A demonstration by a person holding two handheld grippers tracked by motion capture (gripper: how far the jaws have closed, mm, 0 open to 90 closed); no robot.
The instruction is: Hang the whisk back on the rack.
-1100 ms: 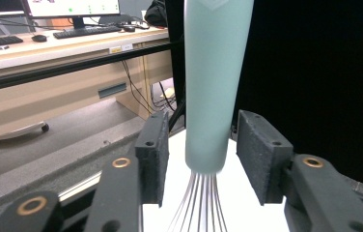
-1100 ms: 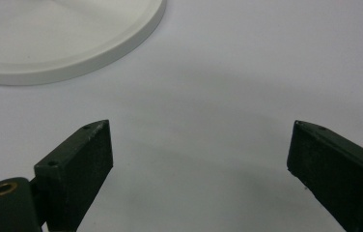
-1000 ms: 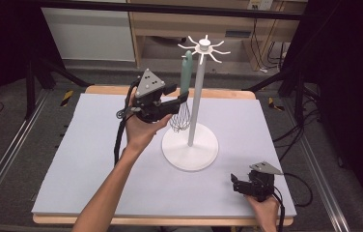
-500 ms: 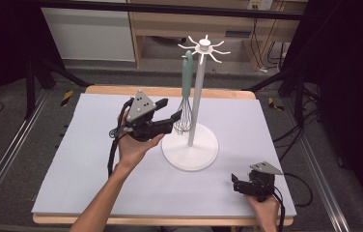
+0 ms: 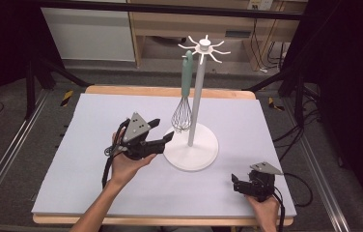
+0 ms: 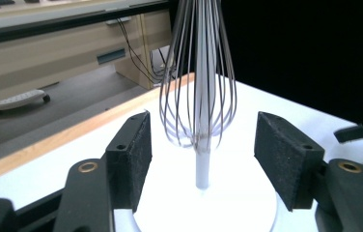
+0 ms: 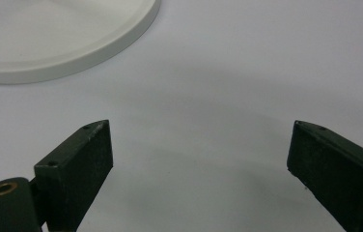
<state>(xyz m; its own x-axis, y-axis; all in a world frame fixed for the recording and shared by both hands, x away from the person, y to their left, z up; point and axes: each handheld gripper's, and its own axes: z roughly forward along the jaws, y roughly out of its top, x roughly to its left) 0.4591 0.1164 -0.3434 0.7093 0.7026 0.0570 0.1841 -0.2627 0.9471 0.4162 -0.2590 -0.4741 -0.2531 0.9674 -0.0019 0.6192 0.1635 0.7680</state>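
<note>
A stand (image 5: 190,153) sits at the table's (image 5: 73,183) centre, with a whisk (image 5: 183,104) hanging at its 10 o'clock. The left gripper (image 5: 162,129) lies at the stand's 9 o'clock, the right gripper (image 5: 234,182) at its 4 o'clock.

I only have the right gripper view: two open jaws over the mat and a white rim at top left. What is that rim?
Observer: It is the round base of a white stand with hooks at the top.
Operator: Anything on the hooks?
Observer: A whisk with a green handle hangs from one hook, with its wire head just above the base.
Operator: Where is the left gripper?
Observer: The left gripper is left of the stand with its jaws open, empty and pointing at the whisk.
Operator: And mine?
Observer: The right gripper sits low on the mat near the front right corner.
</note>
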